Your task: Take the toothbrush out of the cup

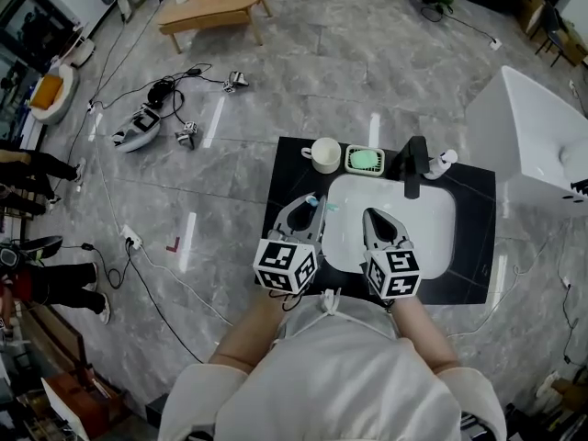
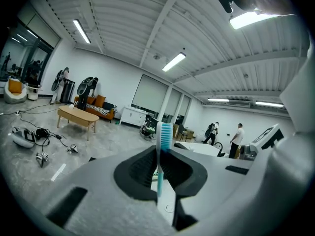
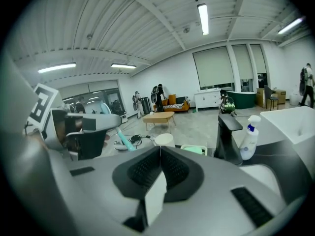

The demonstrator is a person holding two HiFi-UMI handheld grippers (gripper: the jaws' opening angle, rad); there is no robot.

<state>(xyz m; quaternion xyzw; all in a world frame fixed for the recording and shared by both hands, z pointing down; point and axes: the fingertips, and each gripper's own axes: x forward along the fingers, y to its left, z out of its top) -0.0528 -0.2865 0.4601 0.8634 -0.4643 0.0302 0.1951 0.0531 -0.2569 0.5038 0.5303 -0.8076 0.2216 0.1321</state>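
Over the near side of the white basin (image 1: 432, 211), the right gripper (image 3: 160, 151) is seen with its jaws pressed together on nothing, while the teal toothbrush (image 2: 159, 173) is pinched by its handle between the jaws of the left gripper (image 1: 312, 206) (the bristle head stands clear above the pads). Farther back on the black counter (image 1: 473, 246), the white cup (image 1: 324, 153) is seen apart from the toothbrush, with a green soap dish (image 1: 365, 160) just beside it.

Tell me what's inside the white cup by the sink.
Nothing shows in the cup from above, though the view is too small to make out its bottom. The toothbrush is out of it, clamped in the left tongs.
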